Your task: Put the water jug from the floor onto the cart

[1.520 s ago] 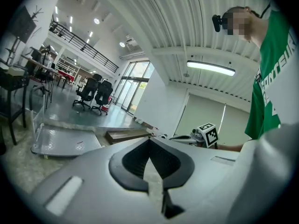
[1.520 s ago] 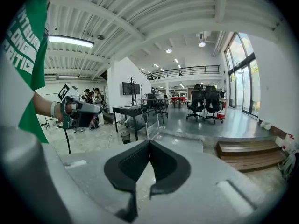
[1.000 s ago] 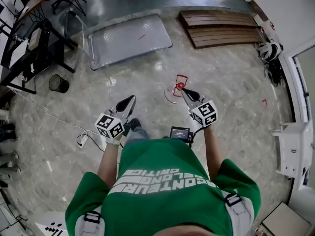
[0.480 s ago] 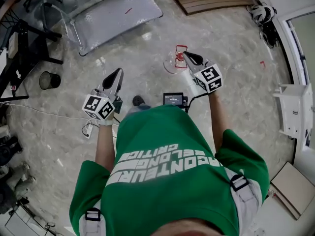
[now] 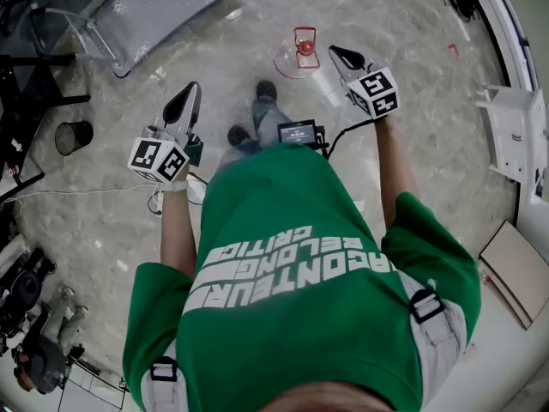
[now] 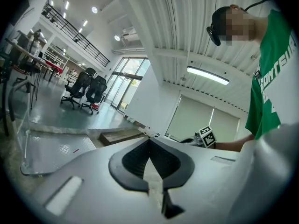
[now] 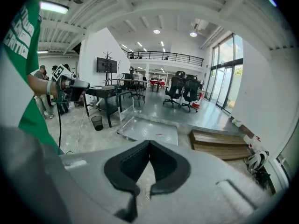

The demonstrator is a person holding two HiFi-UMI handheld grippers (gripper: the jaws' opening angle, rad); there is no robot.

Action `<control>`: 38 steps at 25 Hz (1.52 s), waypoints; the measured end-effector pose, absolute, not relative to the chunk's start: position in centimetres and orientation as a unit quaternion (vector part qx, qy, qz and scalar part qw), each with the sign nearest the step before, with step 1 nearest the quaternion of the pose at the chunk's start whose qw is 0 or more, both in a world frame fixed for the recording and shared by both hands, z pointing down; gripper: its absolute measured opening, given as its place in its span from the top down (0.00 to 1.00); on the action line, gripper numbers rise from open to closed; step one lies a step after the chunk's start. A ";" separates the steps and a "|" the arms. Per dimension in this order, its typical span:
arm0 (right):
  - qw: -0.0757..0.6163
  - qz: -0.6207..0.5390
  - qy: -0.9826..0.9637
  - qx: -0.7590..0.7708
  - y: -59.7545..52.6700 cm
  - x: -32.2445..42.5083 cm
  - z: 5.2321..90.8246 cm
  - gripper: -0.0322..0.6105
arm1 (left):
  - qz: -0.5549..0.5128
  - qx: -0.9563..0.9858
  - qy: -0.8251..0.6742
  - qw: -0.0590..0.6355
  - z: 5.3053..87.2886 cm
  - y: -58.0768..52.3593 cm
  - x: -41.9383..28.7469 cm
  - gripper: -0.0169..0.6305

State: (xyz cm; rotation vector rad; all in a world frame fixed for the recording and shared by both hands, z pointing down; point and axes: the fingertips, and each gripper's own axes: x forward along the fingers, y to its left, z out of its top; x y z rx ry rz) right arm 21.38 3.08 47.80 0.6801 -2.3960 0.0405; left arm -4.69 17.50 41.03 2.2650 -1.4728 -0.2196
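The water jug (image 5: 305, 49) stands on the marble floor, a clear bottle seen from above with a red cap and red handle. My right gripper (image 5: 340, 55) hovers just right of it, jaws shut and empty. My left gripper (image 5: 190, 93) is further left and nearer the person, also shut on nothing. The flat metal cart (image 5: 163, 7) lies at the upper left, beyond the left gripper. It also shows as a silver cart (image 7: 149, 130) ahead of the right gripper (image 7: 148, 142) and as the cart (image 6: 56, 149) beside the left gripper (image 6: 149, 139). The jug is hidden in both gripper views.
A black waste bin (image 5: 73, 136) and black desk frame (image 5: 26, 84) stand at the left. A power strip (image 5: 156, 201) with a white cable lies by the person's left side. Wooden pallet (image 7: 219, 144) sits right of the cart. White unit (image 5: 515, 127) lines the right wall.
The person has stepped forward toward the jug, one foot now ahead. Both grippers moved forward with them; the right gripper's tip has shifted from over the jug to just right of it.
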 end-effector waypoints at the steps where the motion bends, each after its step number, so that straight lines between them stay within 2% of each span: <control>1: 0.327 0.022 -0.908 0.262 2.7 21.9 48.9 0.96 | -0.077 0.819 -0.526 0.216 41.1 17.1 -4.3 0.95; 24: 0.435 0.108 -0.863 0.232 -2.9 24.7 69.6 0.96 | -0.012 0.847 -0.439 0.299 46.4 6.2 3.4 0.95; 26: 0.449 0.117 -0.856 0.229 -3.1 24.9 71.7 0.90 | -0.010 0.847 -0.435 0.306 47.2 5.4 3.9 0.95; 38: 0.565 0.138 -0.805 0.122 -1.8 26.2 85.3 0.78 | 0.015 0.854 -0.385 0.351 52.8 1.4 8.7 0.95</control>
